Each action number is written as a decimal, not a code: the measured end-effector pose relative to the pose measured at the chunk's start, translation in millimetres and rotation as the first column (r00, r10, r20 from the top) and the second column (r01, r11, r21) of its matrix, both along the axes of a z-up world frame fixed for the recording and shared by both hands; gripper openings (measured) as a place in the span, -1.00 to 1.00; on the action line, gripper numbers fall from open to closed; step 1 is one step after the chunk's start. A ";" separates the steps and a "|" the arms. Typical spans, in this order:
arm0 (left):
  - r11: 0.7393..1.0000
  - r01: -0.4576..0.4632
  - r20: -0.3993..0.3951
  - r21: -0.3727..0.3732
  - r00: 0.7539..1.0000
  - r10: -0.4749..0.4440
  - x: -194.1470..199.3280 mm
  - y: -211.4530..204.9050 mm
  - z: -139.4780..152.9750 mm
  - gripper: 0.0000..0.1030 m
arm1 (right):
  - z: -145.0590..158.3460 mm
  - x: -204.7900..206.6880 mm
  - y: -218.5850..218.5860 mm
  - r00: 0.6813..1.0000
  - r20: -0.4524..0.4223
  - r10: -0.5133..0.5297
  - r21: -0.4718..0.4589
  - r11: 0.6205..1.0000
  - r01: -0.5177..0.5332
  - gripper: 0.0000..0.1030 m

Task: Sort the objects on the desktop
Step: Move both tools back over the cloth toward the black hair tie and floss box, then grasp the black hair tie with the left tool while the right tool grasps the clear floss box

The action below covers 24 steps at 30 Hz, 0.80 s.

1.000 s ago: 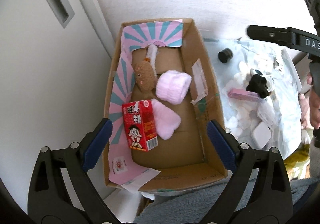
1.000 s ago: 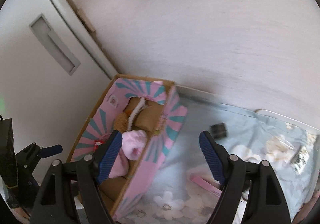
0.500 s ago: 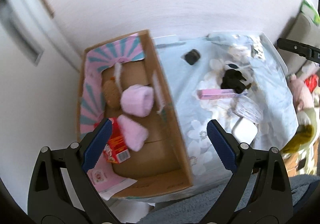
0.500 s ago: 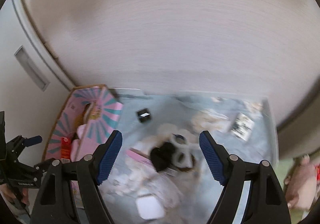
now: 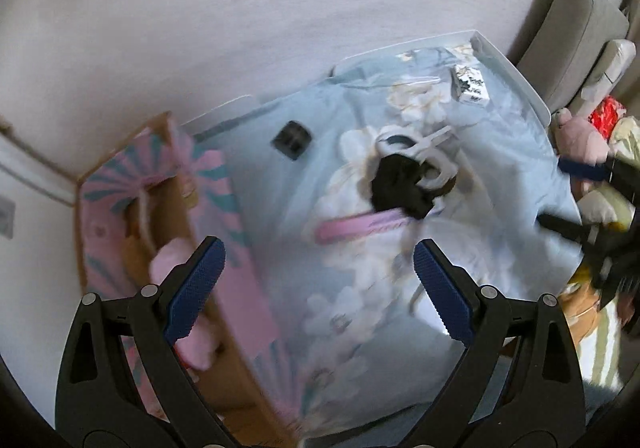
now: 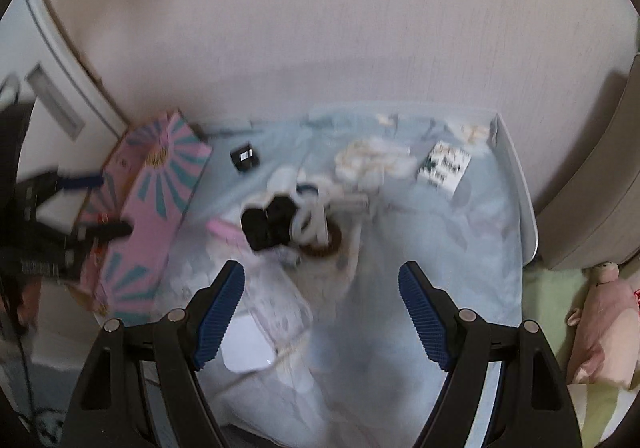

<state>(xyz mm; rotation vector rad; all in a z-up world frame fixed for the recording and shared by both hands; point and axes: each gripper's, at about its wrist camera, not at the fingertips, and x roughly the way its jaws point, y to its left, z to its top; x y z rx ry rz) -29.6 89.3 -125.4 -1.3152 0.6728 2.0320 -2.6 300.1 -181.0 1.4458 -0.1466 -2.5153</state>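
Above tablecloth (image 6: 460,248): both grippers' fingers spread, empty; black sock (image 6: 266,228) below.

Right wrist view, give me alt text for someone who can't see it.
The open blue-padded right tool hangs empty above a pale blue floral cloth-covered table strewn with small things: a crumpled black fabric item, a pink flat stick, a white patterned packet. A pink-and-teal striped cardboard box stands at the left.

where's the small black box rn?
The small black box lies on the blue floral cloth near the wall, just right of the pink-and-teal cardboard box, up-left of the black clump; same in the left wrist view.
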 end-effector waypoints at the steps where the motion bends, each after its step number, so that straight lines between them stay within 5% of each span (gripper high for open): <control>1: 1.000 0.003 0.016 0.002 1.000 -0.003 -1.4 7.0 -3.8 0.85 | -4.0 1.5 -0.5 1.000 0.006 0.004 -0.002 1.000 -0.004 0.48; 9: 0.999 0.052 0.060 0.006 0.997 -0.053 -12.7 58.0 -29.6 0.85 | -33.2 10.4 -8.8 0.997 0.026 0.072 -0.103 0.992 -0.069 0.48; 24: 0.997 0.037 0.184 -0.069 0.983 -0.023 -38.6 93.0 -95.4 0.85 | -71.5 3.0 -47.0 0.977 -0.032 0.212 -0.067 0.975 -0.213 0.48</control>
